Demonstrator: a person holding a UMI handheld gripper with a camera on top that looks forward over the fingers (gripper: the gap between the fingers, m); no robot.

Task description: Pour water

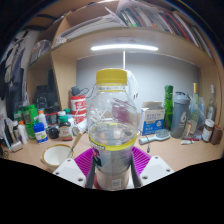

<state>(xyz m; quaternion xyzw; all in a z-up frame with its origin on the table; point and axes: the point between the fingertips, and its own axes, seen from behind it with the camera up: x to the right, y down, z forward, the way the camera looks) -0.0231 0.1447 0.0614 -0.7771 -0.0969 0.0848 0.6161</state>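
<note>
Jaws: closed on the clear plastic bottle with a yellow screw cap, purple pads pressing its lower body from both sides.
Bottle: upright, held directly ahead of the camera, above the bench, filling the middle of the view.
Contents: hard to judge through the clear wall; water level cannot be told.
Cap: on the neck, so no pouring under way.
Task progress: early, by the look of it; grasp made, bottle apparently lifted, cap off and tilt over a receiver both left to do.
Receiver: possibly the pale round bowl just beside the left pad; not certain.
Bench: light wooden bench, crowded along the back.
Left clutter: small jars and a red-and-white paper cup near the bottle.
Right clutter: green glass bottle, blue-and-white box, brown glass bottles.
Open room: bare strip of bench ahead and to the right; left side tight, little margin for a swing.
</note>
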